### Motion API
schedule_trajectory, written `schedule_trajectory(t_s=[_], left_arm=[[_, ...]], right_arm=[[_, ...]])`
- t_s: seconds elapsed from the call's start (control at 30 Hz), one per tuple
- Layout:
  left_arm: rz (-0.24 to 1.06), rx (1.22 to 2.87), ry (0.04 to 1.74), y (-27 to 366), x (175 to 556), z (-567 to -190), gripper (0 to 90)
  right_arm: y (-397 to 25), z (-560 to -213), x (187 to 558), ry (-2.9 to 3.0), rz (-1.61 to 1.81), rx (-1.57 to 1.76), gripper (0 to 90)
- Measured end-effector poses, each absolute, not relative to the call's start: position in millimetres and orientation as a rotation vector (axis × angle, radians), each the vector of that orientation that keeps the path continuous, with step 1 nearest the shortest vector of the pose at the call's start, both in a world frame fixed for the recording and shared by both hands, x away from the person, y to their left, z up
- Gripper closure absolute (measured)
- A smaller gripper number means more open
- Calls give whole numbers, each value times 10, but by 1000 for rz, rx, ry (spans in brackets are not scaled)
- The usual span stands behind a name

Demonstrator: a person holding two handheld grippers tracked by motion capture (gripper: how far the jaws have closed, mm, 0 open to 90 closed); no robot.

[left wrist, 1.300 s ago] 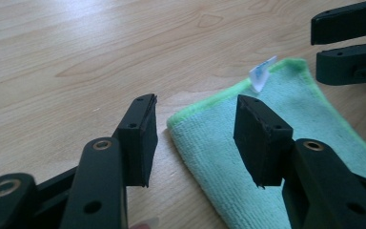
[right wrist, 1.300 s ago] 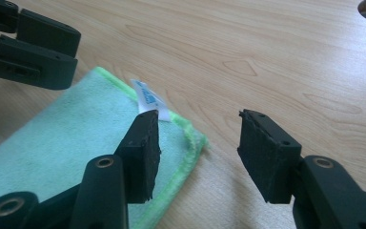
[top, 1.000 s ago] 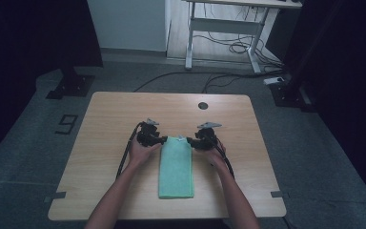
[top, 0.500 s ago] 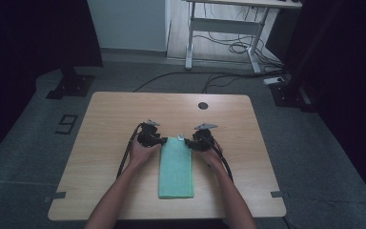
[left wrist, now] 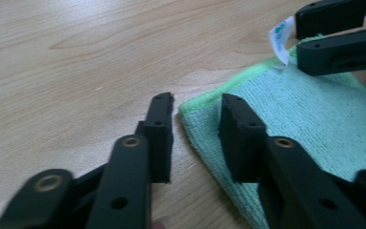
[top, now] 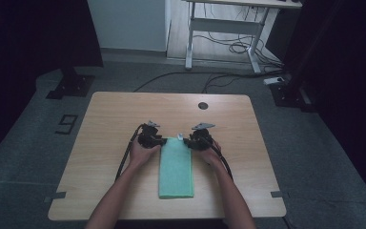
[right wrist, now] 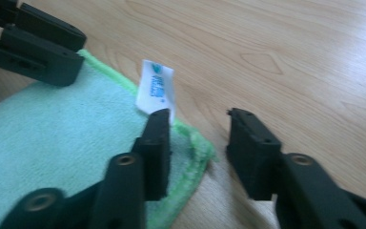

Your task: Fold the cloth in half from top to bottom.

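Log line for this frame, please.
left gripper: open, at cloth far-left corner | right gripper: open, at far-right corner by tag | cloth: folded, flat on table, not gripped

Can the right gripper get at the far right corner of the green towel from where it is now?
Probably yes: the right gripper stands open astride that corner of the green towel, nothing between them.

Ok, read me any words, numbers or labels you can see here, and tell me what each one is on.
"9": a dark number mark on the grey floor left of the table, as it reads from the high view.
Blue print on the white tag sewn to the far edge of the green cloth: too blurred to read.
The left gripper and right gripper, each open at a far corner of the cloth, show no text.
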State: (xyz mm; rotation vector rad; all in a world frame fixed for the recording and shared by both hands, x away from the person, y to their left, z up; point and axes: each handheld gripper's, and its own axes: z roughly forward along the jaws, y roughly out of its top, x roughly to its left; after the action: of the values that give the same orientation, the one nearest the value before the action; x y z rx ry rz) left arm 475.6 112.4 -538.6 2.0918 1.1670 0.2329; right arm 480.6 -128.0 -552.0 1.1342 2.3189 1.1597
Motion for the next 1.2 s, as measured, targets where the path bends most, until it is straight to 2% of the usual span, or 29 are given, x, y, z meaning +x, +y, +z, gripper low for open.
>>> schedule_trajectory(t_s=[0.17,0.33,0.5,1.2], left_arm=[[217,2097,1148,1106,4743,-5395,789],[211,2092,1140,1105,4737,-5397,843],[232,2094,1114,1100,4711,-5347,867],[271,2038,1046,1150,4730,-5051,869]], right_arm=[[-1251,-5508,4809,2356,1174,1128,780],[-1267,-5512,4818,2372,1205,1138,842],[-1284,-5491,4810,2371,1220,1156,861],[-1337,-5201,4767,2305,1300,1076,871]])
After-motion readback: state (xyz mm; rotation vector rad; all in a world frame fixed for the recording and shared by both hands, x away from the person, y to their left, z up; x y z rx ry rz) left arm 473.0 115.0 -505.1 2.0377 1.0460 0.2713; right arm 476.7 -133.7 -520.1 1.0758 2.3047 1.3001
